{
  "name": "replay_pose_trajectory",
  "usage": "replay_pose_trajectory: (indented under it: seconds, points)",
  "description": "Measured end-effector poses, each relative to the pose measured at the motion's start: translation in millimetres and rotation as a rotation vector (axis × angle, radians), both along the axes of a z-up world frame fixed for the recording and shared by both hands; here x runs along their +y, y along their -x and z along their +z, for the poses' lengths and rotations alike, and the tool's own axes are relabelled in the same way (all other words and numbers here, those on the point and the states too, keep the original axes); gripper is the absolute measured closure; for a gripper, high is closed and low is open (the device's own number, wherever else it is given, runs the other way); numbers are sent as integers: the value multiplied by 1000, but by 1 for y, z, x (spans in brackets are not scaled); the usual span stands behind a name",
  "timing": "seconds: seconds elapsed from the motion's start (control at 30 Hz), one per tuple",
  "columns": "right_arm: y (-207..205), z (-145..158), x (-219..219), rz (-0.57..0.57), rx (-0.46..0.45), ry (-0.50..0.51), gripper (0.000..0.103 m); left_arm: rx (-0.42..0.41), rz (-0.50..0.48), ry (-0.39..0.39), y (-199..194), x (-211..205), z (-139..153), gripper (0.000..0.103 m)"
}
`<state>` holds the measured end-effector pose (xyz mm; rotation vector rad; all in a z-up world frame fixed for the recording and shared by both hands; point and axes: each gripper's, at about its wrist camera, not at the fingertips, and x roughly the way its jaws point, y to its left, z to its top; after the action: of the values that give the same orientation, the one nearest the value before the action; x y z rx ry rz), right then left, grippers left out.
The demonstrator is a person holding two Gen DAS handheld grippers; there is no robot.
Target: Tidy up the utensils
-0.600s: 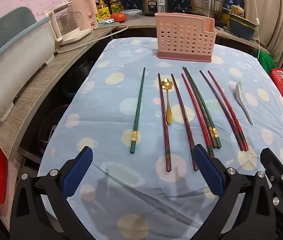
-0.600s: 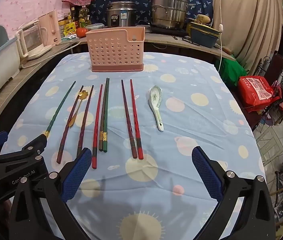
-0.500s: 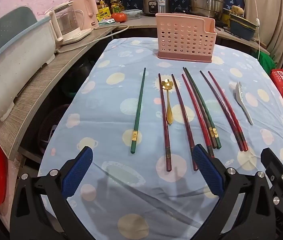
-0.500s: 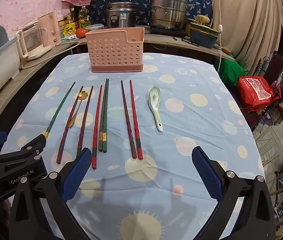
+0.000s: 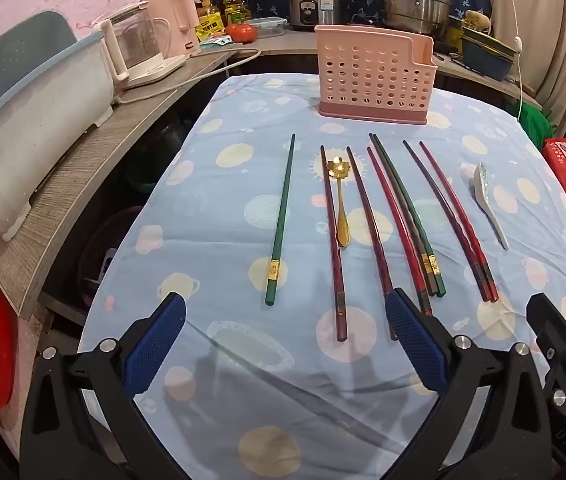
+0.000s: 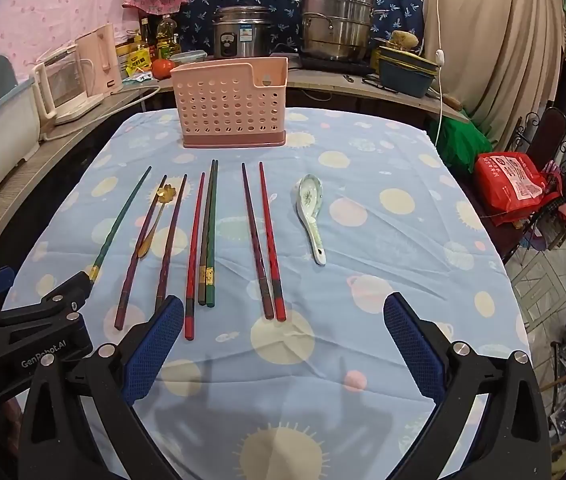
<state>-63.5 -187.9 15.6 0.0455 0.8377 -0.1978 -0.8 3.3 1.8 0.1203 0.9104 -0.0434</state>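
A pink perforated utensil holder [image 5: 375,80] [image 6: 232,104] stands at the far middle of the table. In front of it lie several chopsticks side by side: a lone green one [image 5: 281,220] [image 6: 123,216] at the left, then dark red, red, green and maroon ones [image 6: 261,240]. A gold flower spoon [image 5: 341,200] [image 6: 155,216] lies among them. A white ceramic spoon [image 5: 489,204] [image 6: 313,216] lies at the right. My left gripper [image 5: 283,340] is open and empty above the near ends. My right gripper [image 6: 283,340] is open and empty, to the right of the left one.
The table has a blue dotted cloth [image 6: 383,240]. A counter at the left holds a white tub [image 5: 23,120] and a kettle [image 5: 143,48]. Pots [image 6: 335,28] stand on the back counter. A red bag [image 6: 515,184] sits beyond the right edge.
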Motion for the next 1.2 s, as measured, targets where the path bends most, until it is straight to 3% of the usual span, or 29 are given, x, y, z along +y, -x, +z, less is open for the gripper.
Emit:
replay_pose_trajectory:
  seconds: [1.2]
  points:
    - [1, -1, -1, 1, -1, -11, 7, 10, -4, 1, 0, -4, -4, 7]
